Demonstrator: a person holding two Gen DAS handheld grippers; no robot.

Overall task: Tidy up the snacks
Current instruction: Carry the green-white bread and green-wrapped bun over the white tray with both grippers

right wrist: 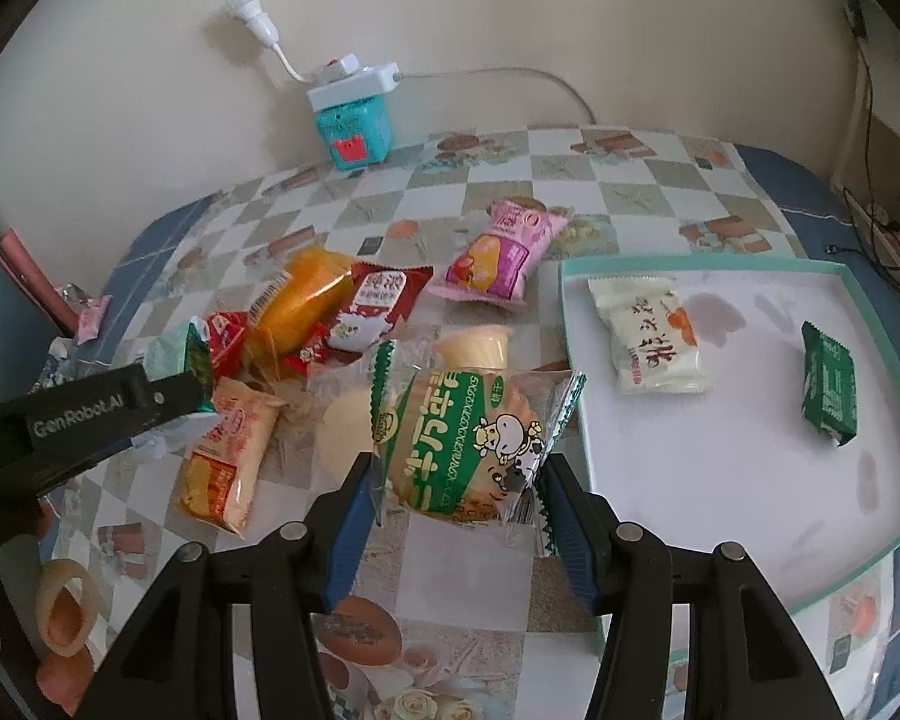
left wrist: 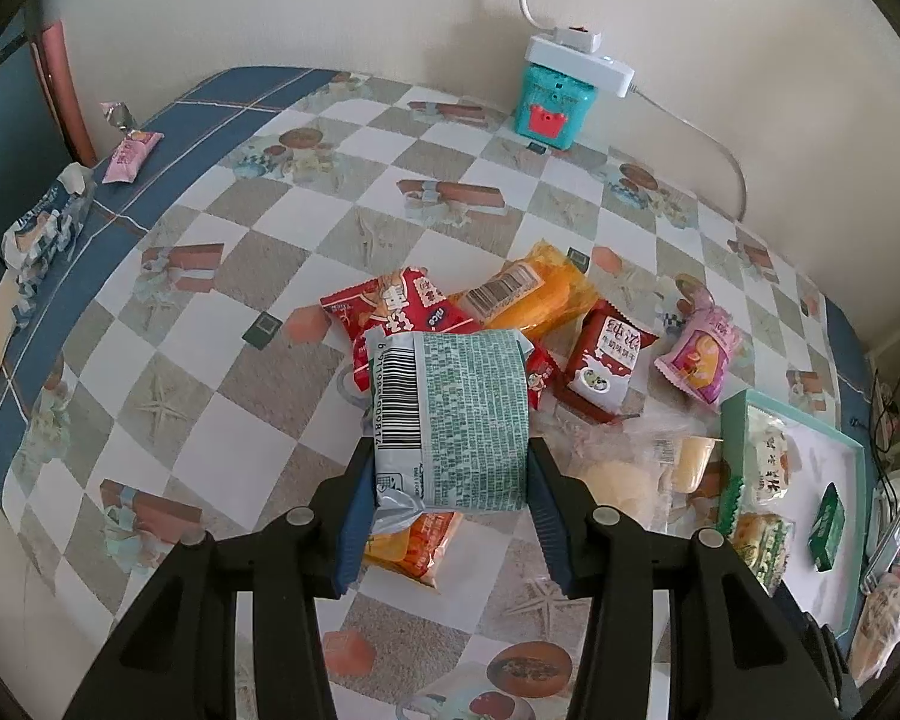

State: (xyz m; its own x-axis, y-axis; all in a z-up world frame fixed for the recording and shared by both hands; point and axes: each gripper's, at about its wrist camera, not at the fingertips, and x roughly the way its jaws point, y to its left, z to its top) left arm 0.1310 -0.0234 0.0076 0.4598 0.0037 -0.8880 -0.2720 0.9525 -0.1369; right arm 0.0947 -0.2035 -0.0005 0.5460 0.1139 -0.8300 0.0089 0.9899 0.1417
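On the table: a checked, picture-printed cloth (left wrist: 228, 396) covers it, with a blue border along the edges.
Left gripper (left wrist: 453, 480): clamped on a green-and-white packet (left wrist: 468, 420), barcode side up; both blue pads press its sides and the packet is lifted clear of the pile below.
Right gripper (right wrist: 459, 492): clamped on a clear-wrapped biscuit packet (right wrist: 468, 432) with green lettering and a cartoon cow; pads pinch the wrapper at both edges, packet held above the cloth, just left of the tray.
Tray (right wrist: 744, 546): shallow, white inside with a pale green rim, on the right part of the table.
Tray contents: a white packet (right wrist: 648, 336) near the far left corner and a dark green packet (right wrist: 831, 387) toward the right, well apart from each other.
Loose pile: red packet (left wrist: 396, 306), orange packet (left wrist: 528, 291), dark red packet with white label (left wrist: 606, 360), all touching or overlapping in the middle of the table.
Pink packet (right wrist: 501, 252): lies alone between pile and tray's far corner.
Pale orange packet (right wrist: 225, 456): flat on the cloth, directly under the left gripper as seen from the right wrist.
Jelly cup (right wrist: 474, 348): in clear wrap, just behind the held biscuit packet.
Far edge: teal box (left wrist: 555, 99) with a white power strip (left wrist: 579, 57) on top, against the wall.
Left border: small pink packet (left wrist: 132, 156) on the blue strip, well apart from the pile.
Person: fingers (right wrist: 60, 672) visible at the lower left of the right wrist view, by the left gripper's handle.
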